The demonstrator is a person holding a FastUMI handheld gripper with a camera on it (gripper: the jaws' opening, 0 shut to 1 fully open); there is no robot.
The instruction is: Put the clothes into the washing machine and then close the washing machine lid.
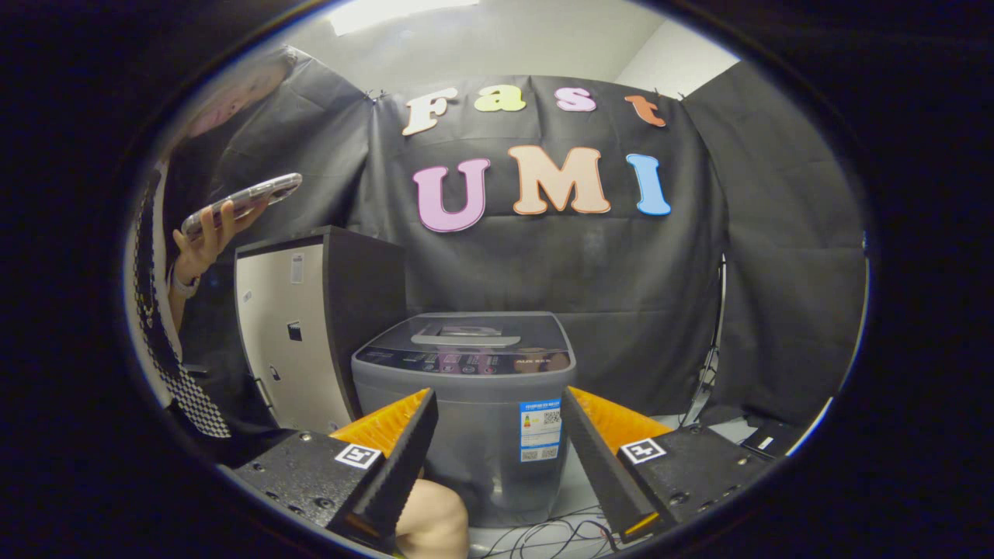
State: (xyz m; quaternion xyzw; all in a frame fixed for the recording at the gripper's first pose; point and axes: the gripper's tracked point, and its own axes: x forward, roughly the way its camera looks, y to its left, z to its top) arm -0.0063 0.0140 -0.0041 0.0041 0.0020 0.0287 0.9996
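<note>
While the claw (497, 435) hangs in the air with its two fingers (404, 458) spread wide and nothing between them, the washing machine (466, 411) stands straight ahead, framed in the gap between the fingertips and a little way beyond them. Its lid (466, 334) lies flat and closed on top, with a control strip (466, 362) running along the front edge, and a sticker (540, 429) sits on the grey front panel. Just to the machine's left stands a taller cabinet (303, 334) with a pale side and dark front, close beside it. Further left a person's hand (203, 241) holds up a phone (245, 200), with a checked sleeve (167, 341) below it. Down low, something pale and rounded (431, 520) shows beside the left finger; what it is cannot be told. Thin cables (543, 536) trail across the floor (575, 489) at the foot of the machine. Behind everything hangs the booth's black cloth wall (621, 272).
</note>
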